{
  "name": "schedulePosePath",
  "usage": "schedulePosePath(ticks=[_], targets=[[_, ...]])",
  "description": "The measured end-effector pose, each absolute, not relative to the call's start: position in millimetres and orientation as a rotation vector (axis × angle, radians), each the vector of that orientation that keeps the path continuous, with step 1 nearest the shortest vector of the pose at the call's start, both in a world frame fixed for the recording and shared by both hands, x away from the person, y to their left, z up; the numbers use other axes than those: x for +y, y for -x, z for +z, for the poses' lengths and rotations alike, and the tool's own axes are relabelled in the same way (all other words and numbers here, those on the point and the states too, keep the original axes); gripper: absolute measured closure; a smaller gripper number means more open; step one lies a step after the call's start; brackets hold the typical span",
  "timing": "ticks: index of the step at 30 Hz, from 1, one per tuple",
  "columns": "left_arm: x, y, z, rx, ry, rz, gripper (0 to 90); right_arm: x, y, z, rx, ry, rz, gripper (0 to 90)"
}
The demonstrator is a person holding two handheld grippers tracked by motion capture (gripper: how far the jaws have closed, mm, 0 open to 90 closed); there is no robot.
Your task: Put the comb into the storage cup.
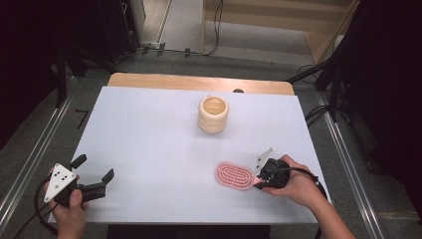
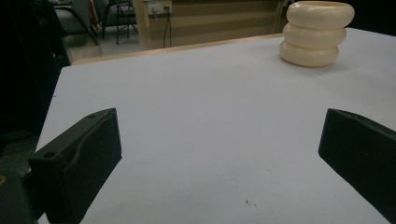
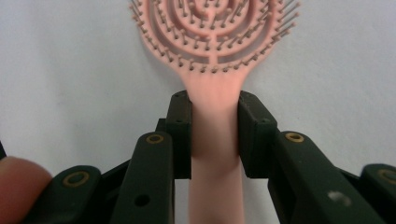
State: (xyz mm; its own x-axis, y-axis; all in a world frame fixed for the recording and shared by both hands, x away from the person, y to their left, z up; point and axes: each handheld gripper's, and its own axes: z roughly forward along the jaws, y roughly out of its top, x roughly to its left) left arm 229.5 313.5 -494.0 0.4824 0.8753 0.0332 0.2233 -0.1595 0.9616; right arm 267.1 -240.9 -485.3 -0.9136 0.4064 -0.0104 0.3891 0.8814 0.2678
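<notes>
A pink hairbrush [image 1: 235, 175] lies bristles-up on the white table [image 1: 149, 134], near the front right. My right gripper [image 1: 260, 180] is shut on its handle. In the right gripper view the two black pads press on either side of the handle just below the oval bristle head [image 3: 212, 32], and my right gripper [image 3: 215, 100] points along the brush. My left gripper [image 1: 94, 168] rests at the front left corner of the table. Its jaws stand wide apart and hold nothing. In its own view my left gripper [image 2: 219, 135] frames bare table.
A cream ribbed cup [image 1: 213, 114] made of stacked rings stands upright at the back centre of the table; in the left gripper view the cup [image 2: 314, 32] is far ahead to the right. Floor rails run along both sides of the table.
</notes>
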Motion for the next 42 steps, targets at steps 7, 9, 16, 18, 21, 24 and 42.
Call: schedulePosePath(ticks=[7,9,16,18,21,24,42], targets=[[313,-229,-494,0.957,-1.666,0.767,0.0,-244,-262,-486,2.945,-0.676,0.506,67.5],[313,-230,-494,0.955,-1.668,0.768,0.0,-243,-261,-486,2.93,-0.683,0.524,67.5],[313,-230,-494,0.956,-1.666,0.768,0.0,-238,-262,-479,2.877,-0.664,0.622,67.5],[313,-230,-494,0.956,-1.666,0.767,0.0,-236,-261,-476,2.861,-0.673,0.639,67.6],[313,-230,-494,0.954,-1.666,0.768,0.0,-235,-262,-474,2.86,-0.669,0.662,67.5],[313,-229,-494,0.954,-1.666,0.767,0.0,-231,-262,-472,2.84,-0.678,0.715,67.6],[309,-229,-492,0.937,-1.689,0.788,0.0,-214,-264,-463,2.743,-0.717,0.92,67.6]])
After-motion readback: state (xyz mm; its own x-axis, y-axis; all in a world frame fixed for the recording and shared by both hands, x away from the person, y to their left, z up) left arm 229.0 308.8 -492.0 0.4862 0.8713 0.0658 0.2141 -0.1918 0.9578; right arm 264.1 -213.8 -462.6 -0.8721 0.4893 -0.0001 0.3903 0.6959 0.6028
